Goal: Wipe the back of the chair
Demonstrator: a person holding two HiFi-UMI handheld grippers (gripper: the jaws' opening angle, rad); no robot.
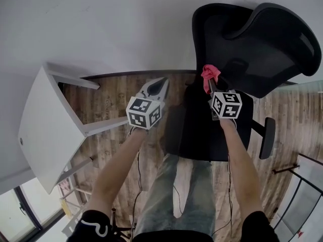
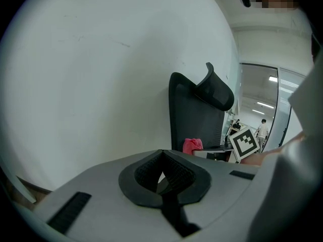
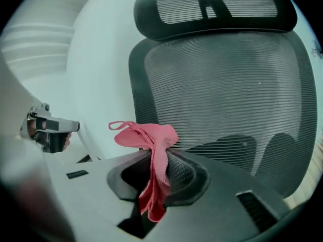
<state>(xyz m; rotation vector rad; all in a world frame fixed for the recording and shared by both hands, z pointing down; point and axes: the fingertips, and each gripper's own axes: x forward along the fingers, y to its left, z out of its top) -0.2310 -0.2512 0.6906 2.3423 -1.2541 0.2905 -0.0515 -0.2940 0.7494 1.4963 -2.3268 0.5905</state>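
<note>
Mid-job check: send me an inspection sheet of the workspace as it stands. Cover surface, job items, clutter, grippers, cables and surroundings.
Surface: mesh backrest upright, facing the right gripper; no marks visible.
Job's things: pink cloth bunched and held close to the backrest; contact cannot be told.
Clutter: nothing seen.
Grippers: right gripper jaws clamped on the cloth; left gripper jaws together, nothing in them, held off to the chair's side.
Cables: a thin cable hangs beside the left forearm, and another runs along the right.
Surroundings: white table left of the chair, white wall behind, wood floor below.
</note>
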